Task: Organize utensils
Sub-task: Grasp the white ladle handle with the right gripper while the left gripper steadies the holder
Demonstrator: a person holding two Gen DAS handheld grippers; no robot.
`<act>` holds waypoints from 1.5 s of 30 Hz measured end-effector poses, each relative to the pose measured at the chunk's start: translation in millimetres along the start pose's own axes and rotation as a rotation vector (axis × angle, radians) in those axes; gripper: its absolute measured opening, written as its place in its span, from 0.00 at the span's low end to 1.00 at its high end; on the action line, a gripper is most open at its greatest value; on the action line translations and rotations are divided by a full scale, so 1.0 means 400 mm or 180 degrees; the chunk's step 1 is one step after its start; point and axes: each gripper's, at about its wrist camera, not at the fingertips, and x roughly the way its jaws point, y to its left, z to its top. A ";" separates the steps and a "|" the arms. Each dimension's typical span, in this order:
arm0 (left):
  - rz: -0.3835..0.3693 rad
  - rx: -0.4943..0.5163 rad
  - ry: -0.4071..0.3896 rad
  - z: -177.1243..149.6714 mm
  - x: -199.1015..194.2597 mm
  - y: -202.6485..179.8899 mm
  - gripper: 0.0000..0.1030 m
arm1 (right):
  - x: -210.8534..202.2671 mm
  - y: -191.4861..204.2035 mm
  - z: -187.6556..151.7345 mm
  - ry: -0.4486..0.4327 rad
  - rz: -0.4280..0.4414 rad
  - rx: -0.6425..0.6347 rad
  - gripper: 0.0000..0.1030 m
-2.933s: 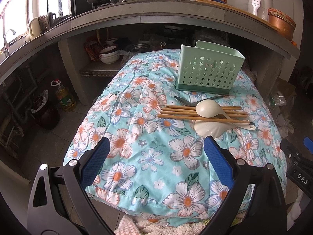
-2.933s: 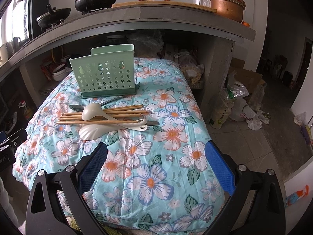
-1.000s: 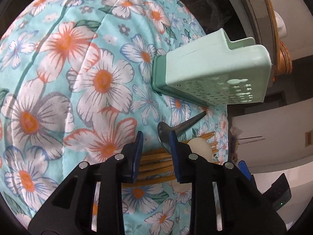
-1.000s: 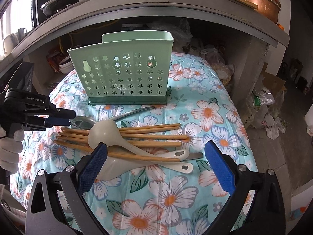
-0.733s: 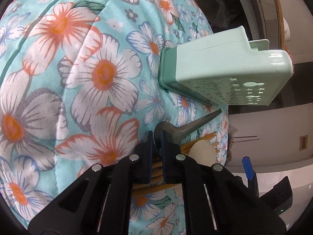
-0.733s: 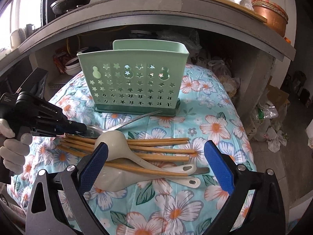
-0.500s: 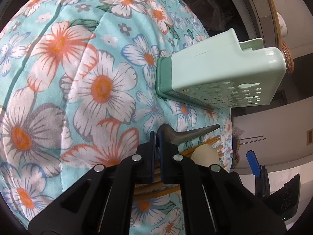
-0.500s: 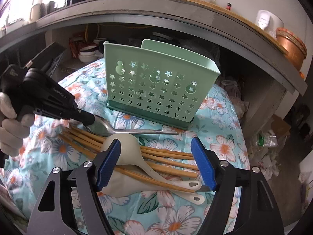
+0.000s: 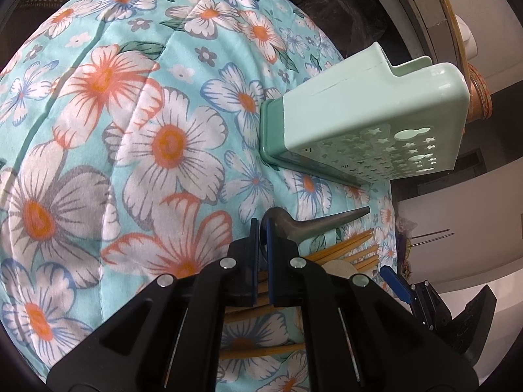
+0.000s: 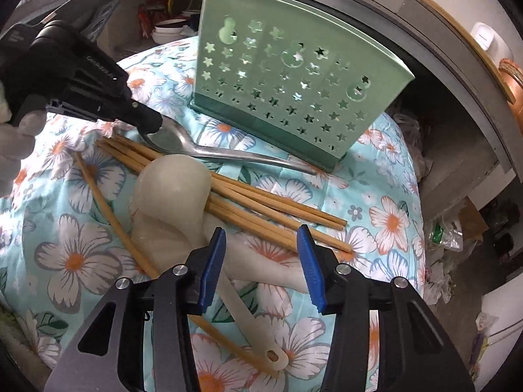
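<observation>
Surface: floral quilt (image 10: 385, 176), turquoise with white and orange flowers; it carries all the utensils.
Caddy: mint-green perforated utensil holder (image 10: 287, 98) stands upright toward the far edge of the quilt, star cut-outs facing the utensils.
Left gripper (image 9: 260, 228): jaws pinched together on the bowl end of the metal spoon (image 10: 209, 150); in the right wrist view its black nose sits on the spoon bowl, and a gloved hand (image 10: 13, 137) grips its handle at the left edge of the quilt.
Metal spoon: bowl under the left gripper, handle running toward the near right corner of the caddy, tip just beside the caddy base.
Chopsticks (image 10: 268, 209): wooden bundle lying crosswise in the middle of the quilt, just below the metal spoon; one stick lies apart at a steeper angle, passing under the pale spoons.
Pale ladle (image 10: 173, 192): cream plastic, bowl resting on the chopstick bundle.
Pale rice paddle (image 10: 255, 323): beneath the ladle, handle with hang-hole toward the near edge.
Right gripper (image 10: 261, 261): jaws part-way apart and closing, blue pads either side of the ladle's handle; contact with it cannot be told.
</observation>
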 end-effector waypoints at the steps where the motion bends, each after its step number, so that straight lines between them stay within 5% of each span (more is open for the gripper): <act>1: 0.0001 -0.0004 -0.0004 -0.002 0.001 0.000 0.03 | -0.007 0.010 0.003 -0.0011 0.0025 -0.0102 0.44; 13: 0.0002 -0.0057 -0.0064 -0.021 -0.002 0.009 0.04 | -0.046 0.001 0.023 0.0034 0.1112 0.0200 0.44; 24: -0.0002 -0.0070 -0.0078 -0.021 0.003 0.006 0.04 | -0.041 0.103 -0.009 0.0115 0.0733 -0.0746 0.46; 40: 0.0008 -0.0073 -0.0106 -0.015 0.002 0.010 0.04 | -0.050 0.141 0.037 -0.0241 0.0377 -0.0839 0.45; 45: 0.0022 -0.0053 -0.0113 -0.015 0.005 0.006 0.04 | -0.023 0.172 0.043 -0.0246 0.0421 -0.0968 0.34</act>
